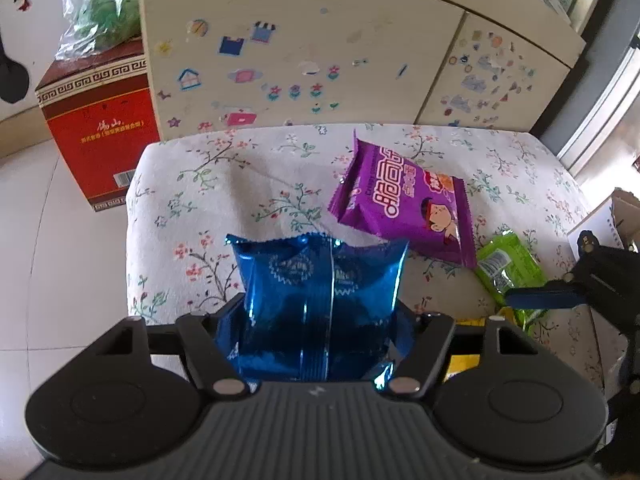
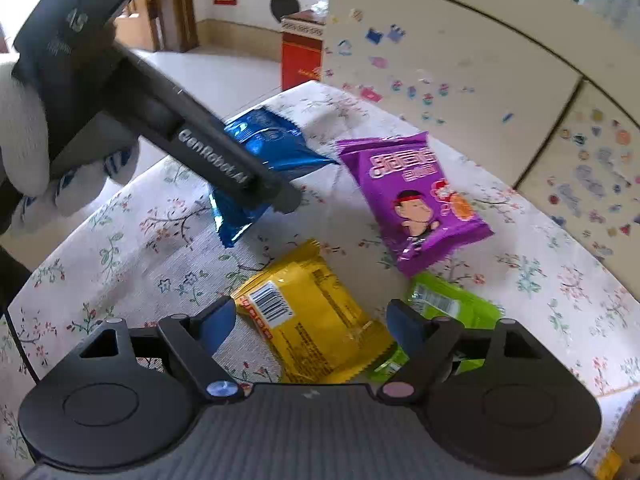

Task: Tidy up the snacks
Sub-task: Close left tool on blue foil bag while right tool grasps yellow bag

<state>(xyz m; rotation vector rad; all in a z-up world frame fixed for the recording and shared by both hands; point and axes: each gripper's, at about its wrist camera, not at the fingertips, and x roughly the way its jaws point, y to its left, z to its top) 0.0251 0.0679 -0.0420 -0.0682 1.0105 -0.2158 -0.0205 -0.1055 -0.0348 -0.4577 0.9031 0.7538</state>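
1. the left hand-held gripper (image 1: 320,316) is closed on a shiny blue snack packet (image 1: 320,300), its two fingers pressing the packet's sides near the lower end. in the right wrist view the packet (image 2: 264,152) appears to sit at the near-left part of the worktop, though whether it is lifted or touching the cloth is hard to tell.
2. the right hand-held gripper (image 2: 308,324) is wide open and holds nothing. it hovers just over a yellow snack packet (image 2: 312,320), whose barcode faces up between the fingers.
3. to do this step well, the left grip should probably stay light, since the puffed foil looks slippery and easy to crush. the right fingers would likely need to straddle the yellow packet's narrow sides before closing.
4. a purple snack packet (image 2: 416,200) lies mid-worktop, with a green snack packet (image 2: 452,304) just beside the yellow one, partly under the right finger.
5. the worktop (image 1: 192,184) is covered by a white floral cloth.
6. behind it stands a cream cabinet (image 1: 304,52) dotted with children's stickers. a red cardboard box (image 1: 100,128) sits on the pale tiled floor (image 1: 60,260) to the left.
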